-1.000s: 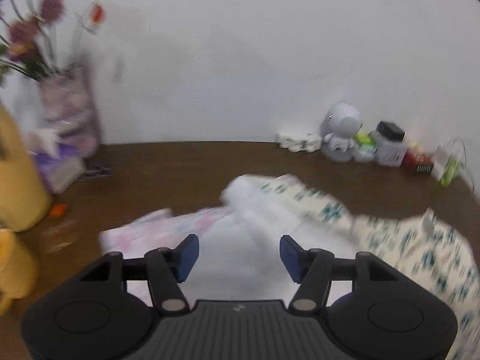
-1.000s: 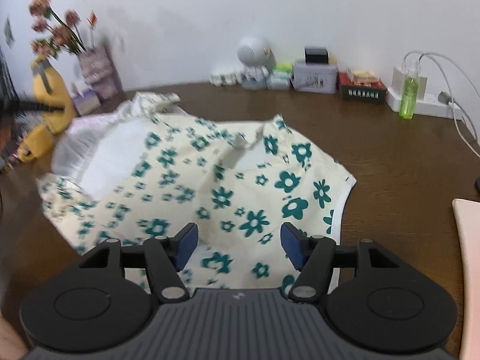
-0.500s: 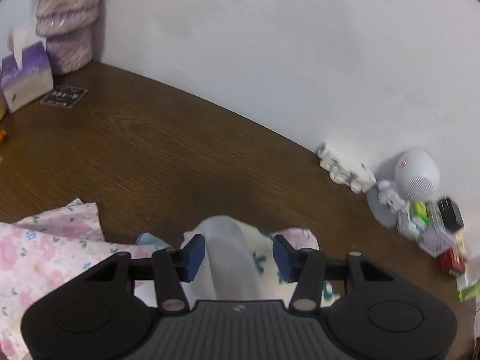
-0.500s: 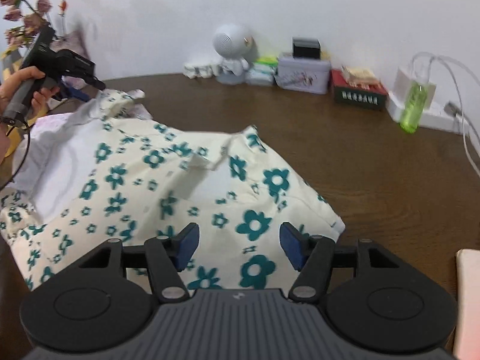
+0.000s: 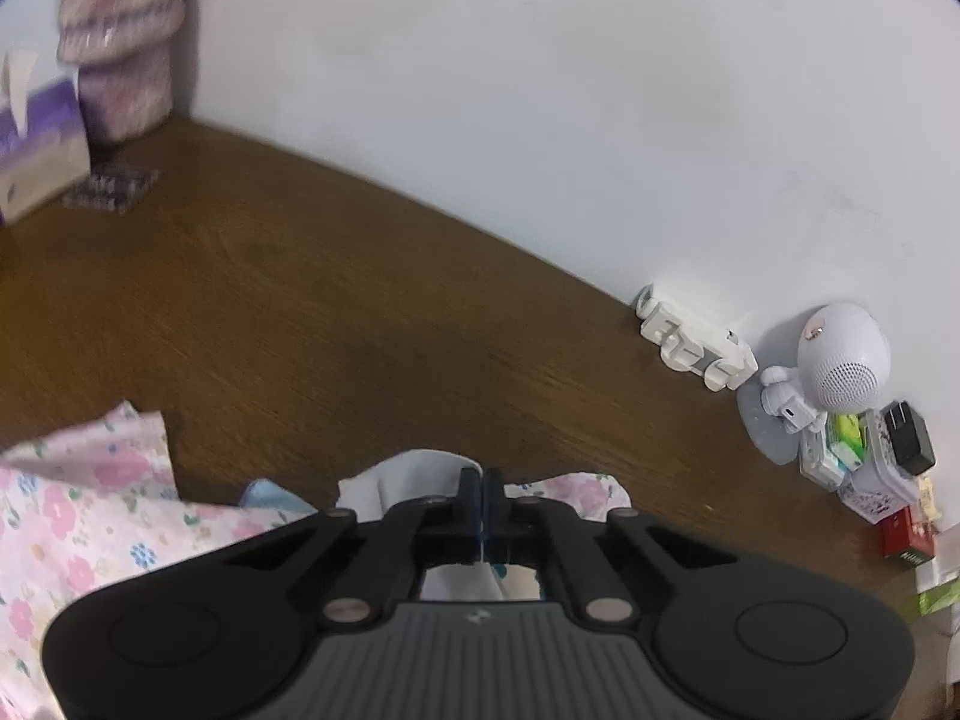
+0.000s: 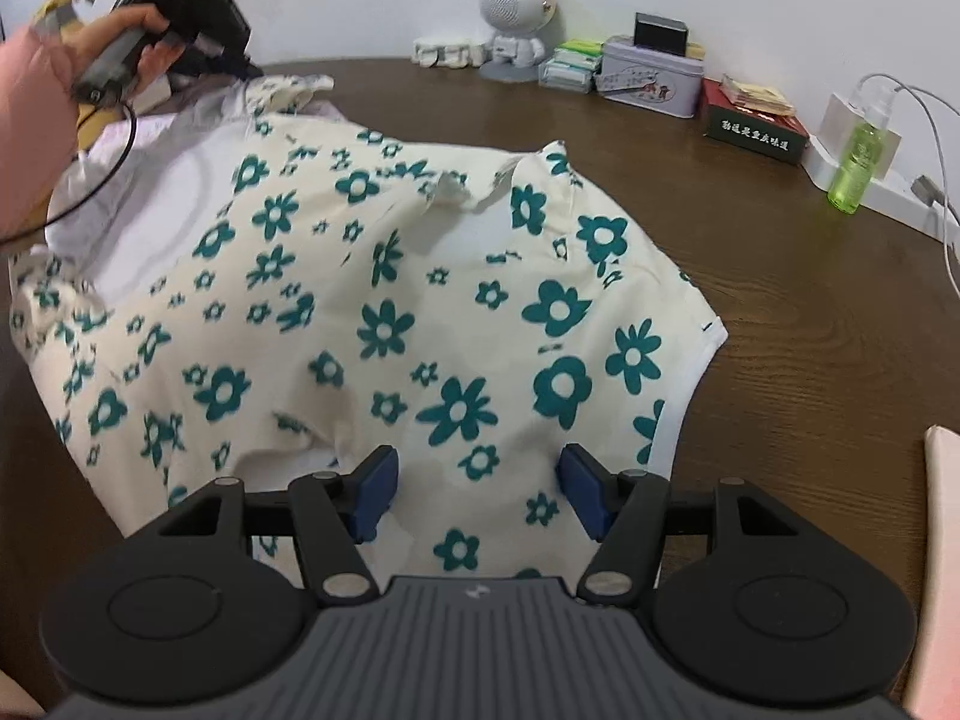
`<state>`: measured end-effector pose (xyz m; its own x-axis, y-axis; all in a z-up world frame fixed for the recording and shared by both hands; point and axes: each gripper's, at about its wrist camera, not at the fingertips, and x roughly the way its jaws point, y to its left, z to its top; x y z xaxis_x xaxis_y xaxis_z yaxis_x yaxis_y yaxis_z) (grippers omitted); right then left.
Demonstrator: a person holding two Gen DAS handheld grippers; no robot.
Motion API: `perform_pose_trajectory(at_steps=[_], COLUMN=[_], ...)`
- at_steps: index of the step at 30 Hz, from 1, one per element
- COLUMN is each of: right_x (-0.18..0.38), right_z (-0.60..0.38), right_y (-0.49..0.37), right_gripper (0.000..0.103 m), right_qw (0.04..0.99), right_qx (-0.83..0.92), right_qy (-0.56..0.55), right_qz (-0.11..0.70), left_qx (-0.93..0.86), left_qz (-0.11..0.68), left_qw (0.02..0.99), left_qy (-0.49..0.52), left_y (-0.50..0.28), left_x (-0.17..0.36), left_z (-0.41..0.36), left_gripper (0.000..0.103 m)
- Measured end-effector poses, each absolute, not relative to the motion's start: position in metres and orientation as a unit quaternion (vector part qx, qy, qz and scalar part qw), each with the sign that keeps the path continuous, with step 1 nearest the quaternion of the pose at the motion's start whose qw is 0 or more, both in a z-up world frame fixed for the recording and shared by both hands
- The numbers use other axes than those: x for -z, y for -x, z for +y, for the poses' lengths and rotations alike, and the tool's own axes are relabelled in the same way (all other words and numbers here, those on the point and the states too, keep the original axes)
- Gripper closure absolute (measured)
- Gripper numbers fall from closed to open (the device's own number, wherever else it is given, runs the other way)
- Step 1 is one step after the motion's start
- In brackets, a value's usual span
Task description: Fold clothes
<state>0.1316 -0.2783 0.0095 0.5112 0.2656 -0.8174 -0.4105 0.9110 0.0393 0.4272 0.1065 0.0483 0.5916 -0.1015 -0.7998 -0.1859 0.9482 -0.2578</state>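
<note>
Cream floral shirt [image 5: 414, 480] edge near desk [image 5: 336, 312] far edge: now pinched in left gripper [image 5: 482, 501], jaws newly closed. Right gripper [image 6: 477, 489] wide open, empty, over shirt mid-desk. Corner secured; fold can start.

Blurred vase [image 5: 120, 30] cut off at top edge.

Each gripper is built in matte black plastic: the left gripper [image 5: 482, 501] and the right gripper [image 6: 476, 489] carry blue pads, silver pivot screws and a ribbed grey deck (small logo stamped). A pink sleeve [image 6: 30, 102] is seen.
</note>
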Motion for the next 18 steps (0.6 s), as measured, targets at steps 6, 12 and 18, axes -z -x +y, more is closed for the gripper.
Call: perform_pose_trajectory(at_steps=[6, 12, 18], right_x=[-0.009, -0.009, -0.007], right_z=[-0.278, -0.278, -0.282], right_y=[-0.129, -0.127, -0.125], right_gripper=[0.041, 0.038, 0.038], right_qw=[0.869, 0.872, 0.876], right_qx=[-0.196, -0.195, -0.195], right_qy=[0.080, 0.076, 0.071], right_qz=[0.447, 0.443, 0.436], left_qx=[-0.018, -0.033, -0.051], left_qz=[0.399, 0.383, 0.399], left_qw=[0.904, 0.914, 0.905], left_qy=[0.153, 0.128, 0.138], left_y=[-0.391, -0.356, -0.361], left_x=[-0.075, -0.075, -0.043], left_z=[0.123, 0.136, 0.143], left_gripper=[0.103, 0.103, 0.103])
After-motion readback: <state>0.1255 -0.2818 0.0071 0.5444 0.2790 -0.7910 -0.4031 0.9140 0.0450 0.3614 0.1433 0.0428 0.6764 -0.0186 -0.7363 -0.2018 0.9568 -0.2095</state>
